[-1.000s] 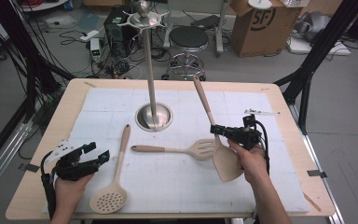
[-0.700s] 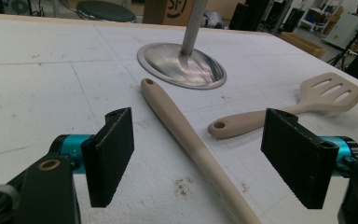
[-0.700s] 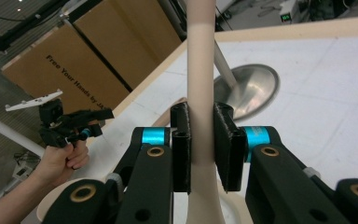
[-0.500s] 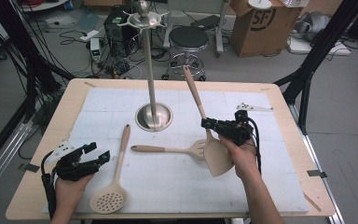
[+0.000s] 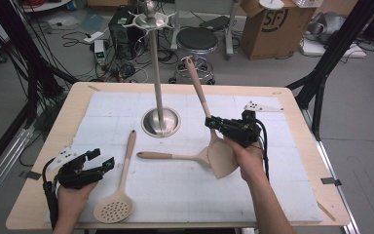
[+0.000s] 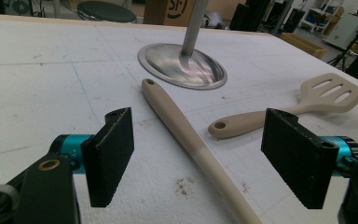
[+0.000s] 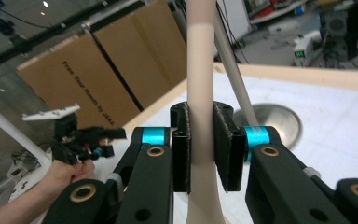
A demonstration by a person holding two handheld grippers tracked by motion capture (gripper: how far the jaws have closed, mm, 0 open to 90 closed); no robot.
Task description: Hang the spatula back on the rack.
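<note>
The right gripper clamps the handle of a beige solid turner, lifted tilted above the mat with its blade low. The left gripper rests open beside the skimmer. Beyond lies the slotted spatula.

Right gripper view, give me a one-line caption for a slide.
Right gripper shut on a beige spatula's handle, with the metal stand's base on the white mat behind.

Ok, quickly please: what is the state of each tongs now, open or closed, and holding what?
Left tongs: open, holding nothing, over the skimmer's handle.
Right tongs: closed on the handle of a beige spatula, lifted off the table.
</note>
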